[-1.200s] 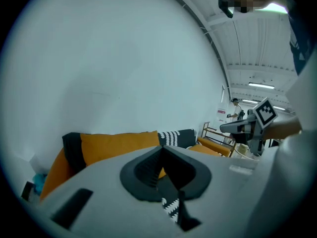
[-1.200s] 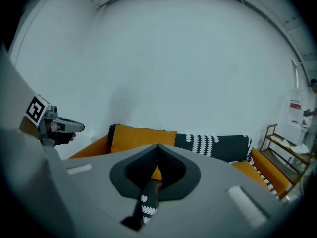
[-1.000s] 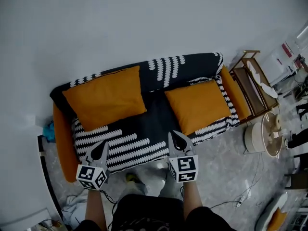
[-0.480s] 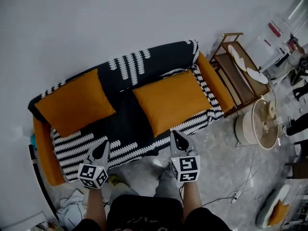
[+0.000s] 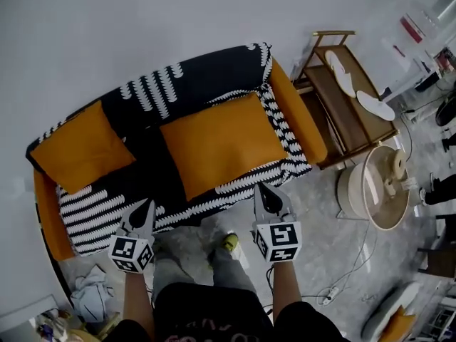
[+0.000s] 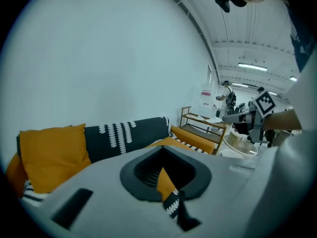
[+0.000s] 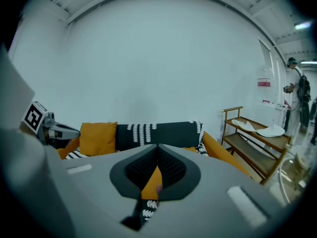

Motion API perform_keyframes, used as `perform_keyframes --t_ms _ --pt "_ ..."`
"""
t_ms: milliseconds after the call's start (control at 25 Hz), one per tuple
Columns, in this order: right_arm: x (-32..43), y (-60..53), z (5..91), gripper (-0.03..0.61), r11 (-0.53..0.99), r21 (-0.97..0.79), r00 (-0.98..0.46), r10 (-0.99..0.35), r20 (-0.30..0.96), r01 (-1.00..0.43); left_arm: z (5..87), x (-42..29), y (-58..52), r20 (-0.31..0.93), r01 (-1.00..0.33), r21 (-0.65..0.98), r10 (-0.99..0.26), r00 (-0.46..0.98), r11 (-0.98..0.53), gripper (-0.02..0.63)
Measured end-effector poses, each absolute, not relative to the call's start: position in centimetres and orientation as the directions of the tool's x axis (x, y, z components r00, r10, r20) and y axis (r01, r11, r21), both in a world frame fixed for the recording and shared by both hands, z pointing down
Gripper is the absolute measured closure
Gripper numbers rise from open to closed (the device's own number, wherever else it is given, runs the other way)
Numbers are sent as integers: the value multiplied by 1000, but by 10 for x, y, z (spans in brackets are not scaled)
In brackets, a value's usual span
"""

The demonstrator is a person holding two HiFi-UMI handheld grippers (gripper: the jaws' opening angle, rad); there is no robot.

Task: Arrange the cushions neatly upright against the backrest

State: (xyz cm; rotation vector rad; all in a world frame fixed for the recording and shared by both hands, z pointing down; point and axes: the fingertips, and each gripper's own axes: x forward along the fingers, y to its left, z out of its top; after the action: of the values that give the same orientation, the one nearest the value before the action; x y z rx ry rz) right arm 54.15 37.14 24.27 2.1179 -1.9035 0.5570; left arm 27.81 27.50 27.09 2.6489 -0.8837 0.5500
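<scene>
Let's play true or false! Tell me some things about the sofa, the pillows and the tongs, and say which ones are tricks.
1. An orange square cushion on the left and an orange square cushion on the right are on the black-and-white patterned sofa. True.
2. Both cushions stand upright against the backrest. False: only the left one leans there. The right one lies flat on the seat.
3. The left tongs grip a cushion. False: the left tongs and the right tongs are shut and empty, in front of the sofa.
4. A brown wooden shelf stands beside the sofa's orange armrest. True.
</scene>
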Motion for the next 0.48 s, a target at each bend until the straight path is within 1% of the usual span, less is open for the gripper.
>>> perform_keyframes --t_ms 200,480 --pt "585 378 250 566 -121 -72 76 -887 455 -990 272 324 273 444 -622 163 -506 740 -766 617" --pt "609 357 268 565 -99 -73 52 -873 484 -992 293 358 257 464 -624 190 -491 737 -758 615"
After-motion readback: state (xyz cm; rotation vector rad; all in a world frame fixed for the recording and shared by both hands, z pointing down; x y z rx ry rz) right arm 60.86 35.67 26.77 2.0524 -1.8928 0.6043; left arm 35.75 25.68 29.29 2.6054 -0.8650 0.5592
